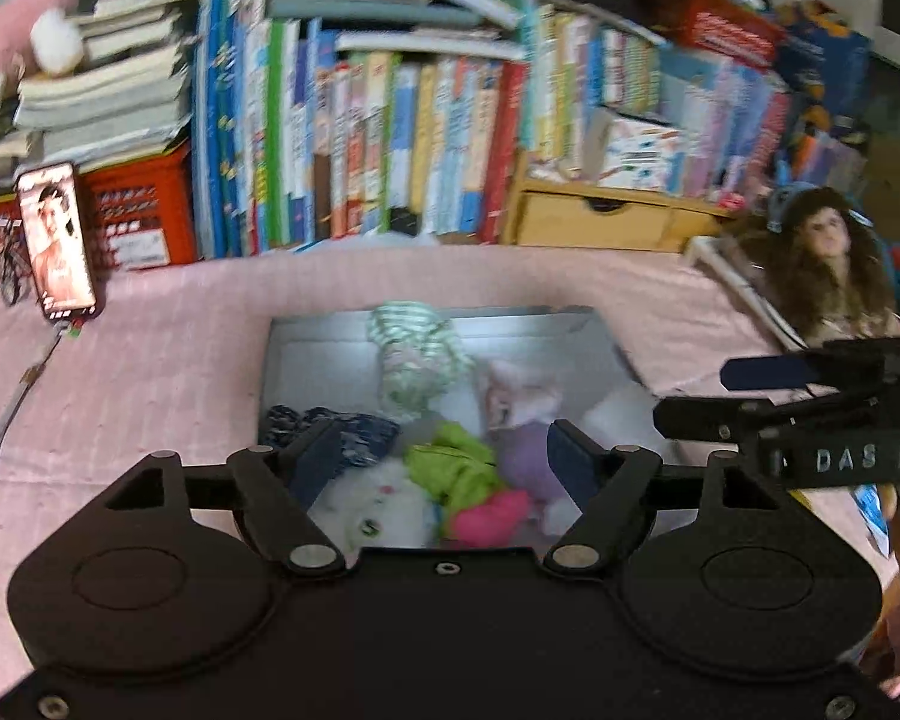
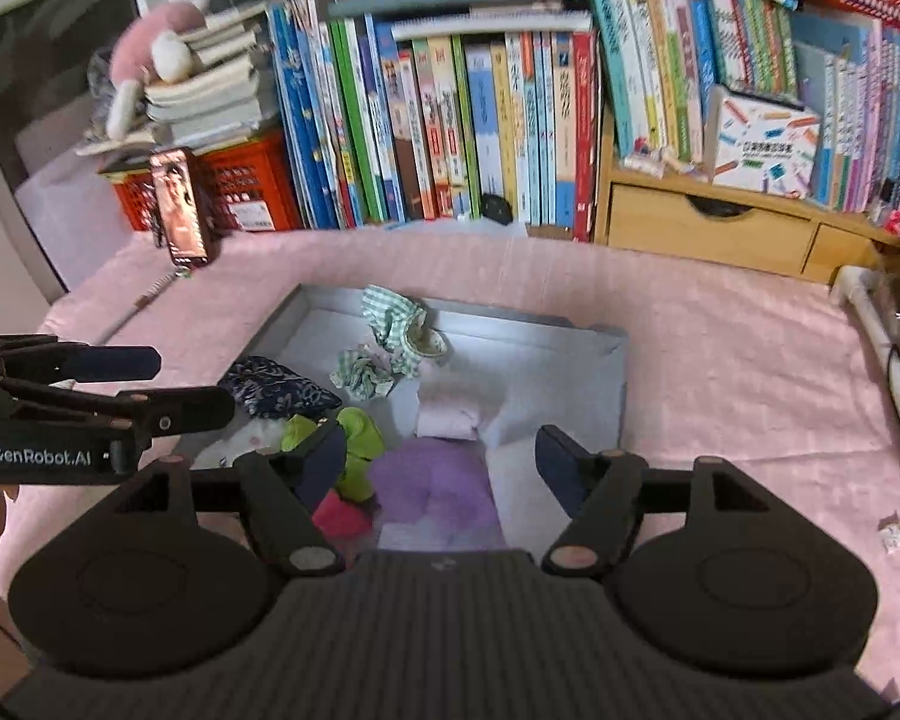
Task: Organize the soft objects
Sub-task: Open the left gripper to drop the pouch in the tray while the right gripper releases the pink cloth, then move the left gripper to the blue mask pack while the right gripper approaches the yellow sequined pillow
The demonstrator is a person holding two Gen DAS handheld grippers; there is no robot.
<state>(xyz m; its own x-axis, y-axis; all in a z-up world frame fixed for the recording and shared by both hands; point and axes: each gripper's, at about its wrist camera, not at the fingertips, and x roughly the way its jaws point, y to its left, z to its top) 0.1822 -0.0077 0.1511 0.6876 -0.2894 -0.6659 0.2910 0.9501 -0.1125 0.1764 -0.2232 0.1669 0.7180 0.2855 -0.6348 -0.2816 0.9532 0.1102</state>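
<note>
A shallow grey box (image 1: 510, 324) (image 2: 621, 372) lies on the pink cloth and holds the soft things. Inside are a green checked cloth (image 1: 414, 354) (image 2: 390, 324), a dark blue patterned cloth (image 1: 330, 426) (image 2: 279, 387), a lime green cloth (image 1: 450, 462) (image 2: 360, 438), a hot pink piece (image 1: 489, 516) (image 2: 339, 516), a purple piece (image 1: 525, 456) (image 2: 432, 486) and a white fluffy thing (image 1: 378, 504). My left gripper (image 1: 447, 456) (image 2: 192, 387) hovers open above the box's near left part. My right gripper (image 2: 438, 450) (image 1: 696, 393) hovers open over its near right part. Neither holds anything.
A wall of upright books (image 2: 450, 120) runs along the back, with a red crate (image 2: 240, 186) and a propped phone (image 2: 180, 210) at its left. A wooden drawer unit (image 2: 708, 228) stands back right. A long-haired doll (image 1: 828, 252) sits at the right. A paper scrap (image 2: 894, 531) lies on the cloth.
</note>
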